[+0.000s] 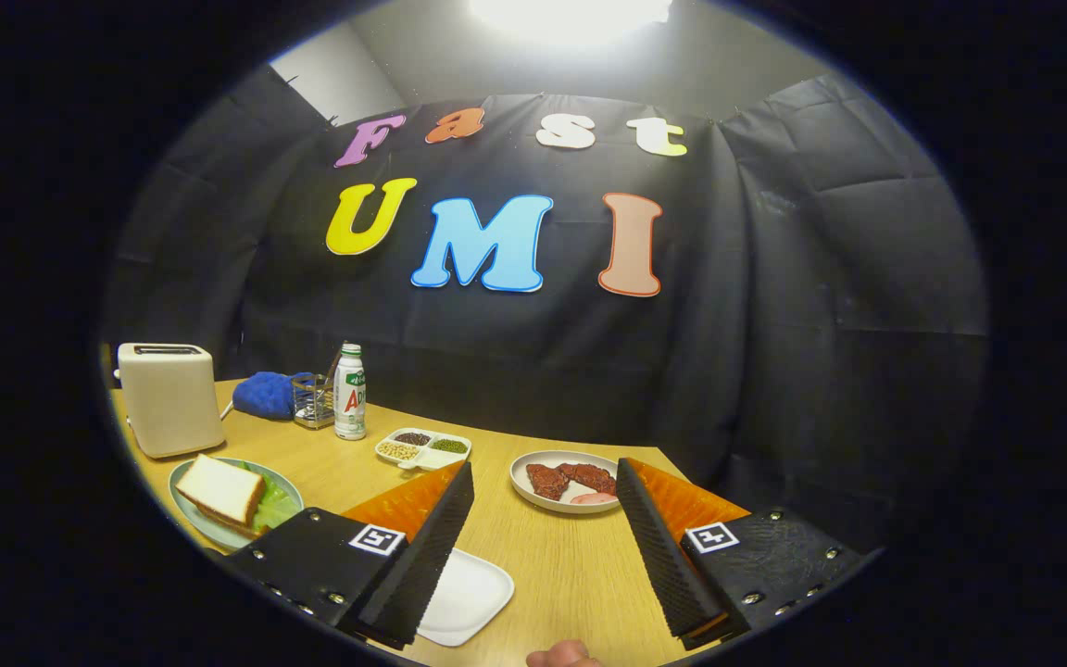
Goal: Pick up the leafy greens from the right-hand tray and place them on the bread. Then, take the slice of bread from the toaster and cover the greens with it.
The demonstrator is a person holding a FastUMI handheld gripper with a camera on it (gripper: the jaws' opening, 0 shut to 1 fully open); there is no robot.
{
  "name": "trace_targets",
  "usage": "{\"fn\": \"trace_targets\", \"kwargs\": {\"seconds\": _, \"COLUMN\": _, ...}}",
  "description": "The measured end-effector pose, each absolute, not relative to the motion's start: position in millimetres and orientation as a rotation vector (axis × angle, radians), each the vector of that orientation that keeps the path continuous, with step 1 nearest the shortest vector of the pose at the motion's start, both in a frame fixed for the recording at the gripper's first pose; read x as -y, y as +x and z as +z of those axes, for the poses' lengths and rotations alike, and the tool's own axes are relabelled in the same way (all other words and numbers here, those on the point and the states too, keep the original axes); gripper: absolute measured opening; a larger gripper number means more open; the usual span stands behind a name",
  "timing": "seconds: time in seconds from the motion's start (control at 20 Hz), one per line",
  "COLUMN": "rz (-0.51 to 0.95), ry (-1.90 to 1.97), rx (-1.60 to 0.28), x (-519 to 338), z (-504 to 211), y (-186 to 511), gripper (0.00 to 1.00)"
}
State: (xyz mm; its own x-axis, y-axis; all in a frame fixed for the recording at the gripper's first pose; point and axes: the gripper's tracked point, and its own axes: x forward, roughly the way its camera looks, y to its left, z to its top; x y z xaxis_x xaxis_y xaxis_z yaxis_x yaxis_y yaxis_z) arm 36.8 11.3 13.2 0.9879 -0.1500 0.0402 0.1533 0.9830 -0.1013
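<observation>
- The gripper (pixel 545 482) is held above the wooden table (pixel 552 565), its two black ribbed fingers (pixel 432 547) spread wide apart with nothing between them — released, grasping nothing.
- Off to the left of the fingers sits a pale green plate (pixel 183 505). On it lies a slice of bread (pixel 220 489), tilted a little, resting on top of the leafy greens (pixel 276 505), which peek out from under its right edge.
- A darker crust line shows beneath the greens; whether that is a second slice I cannot tell for sure.
- Behind the plate stands the cream toaster (pixel 169 398), upright, its top slot looking dark.
- Beyond the toaster, toward the back of the table, lie a blue cloth (pixel 265 394), a small clear glass holder (pixel 313 400) and a white bottle (pixel 349 391) with a green cap — all close together.
- Just ahead of the left finger is a small white divided dish (pixel 423 448) holding dark, pale and green grains in separate compartments.
- Ahead of the right finger, a round white plate (pixel 533 463) carries dark reddish meat slices (pixel 571 479) and a pink piece at its near edge.
- A white rectangular tray (pixel 473 597) lies under the left finger, bare on the part that shows.
- A fingertip of a person's hand (pixel 563 655) shows at the near edge of the table.
</observation>
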Motion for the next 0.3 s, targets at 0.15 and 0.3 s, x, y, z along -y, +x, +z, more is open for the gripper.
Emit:
{"fn": "trace_targets", "kwargs": {"seconds": 0.15, "rz": -0.177, "ry": -0.166, "rx": 0.111, "x": 66.7, "z": 17.9, "y": 36.7, "gripper": 0.95}}
{"fn": "trace_targets", "kwargs": {"seconds": 0.3, "rz": -0.248, "ry": -0.354, "rx": 0.107, "x": 140.2, "z": 6.6, "y": 35.9, "gripper": 0.94}}
